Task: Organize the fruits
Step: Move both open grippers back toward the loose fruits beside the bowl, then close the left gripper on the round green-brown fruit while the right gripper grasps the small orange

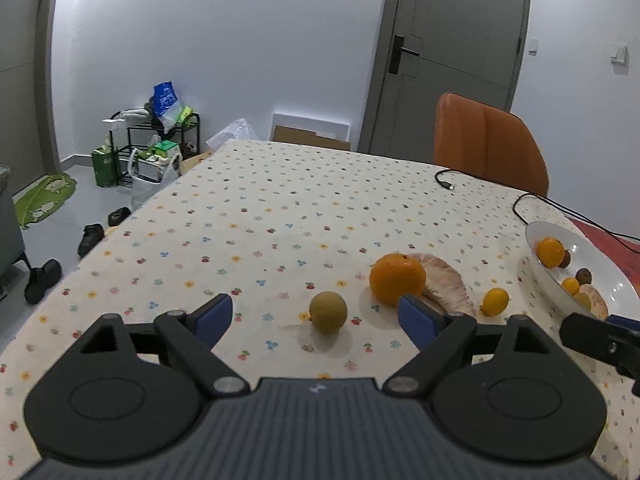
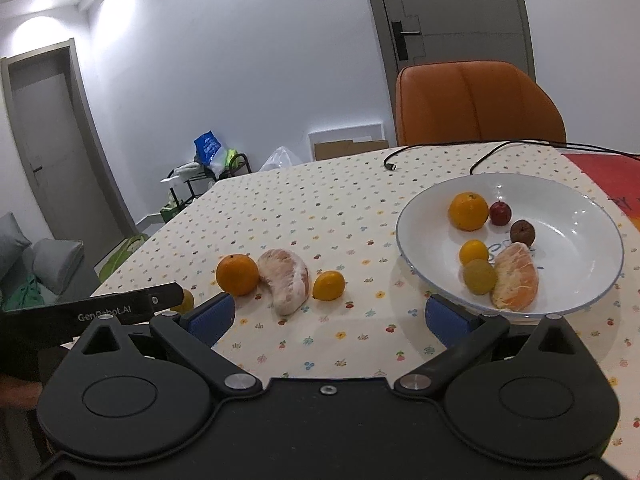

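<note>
Home dining room, tablecloth [image 1: 280, 208], shoe rack [image 1: 160, 144]

4 fruits [image 2: 283, 282] on table [image 2: 320, 208], left of bowl [image 2: 580, 216].

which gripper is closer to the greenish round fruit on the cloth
Left. The left gripper is open with the greenish round fruit just ahead between its fingers; the right gripper sits off to its right, nearer the white plate.

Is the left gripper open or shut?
Open. The left gripper has its blue pads spread wide, empty, with the green fruit lying on the table between and just beyond them.
</note>
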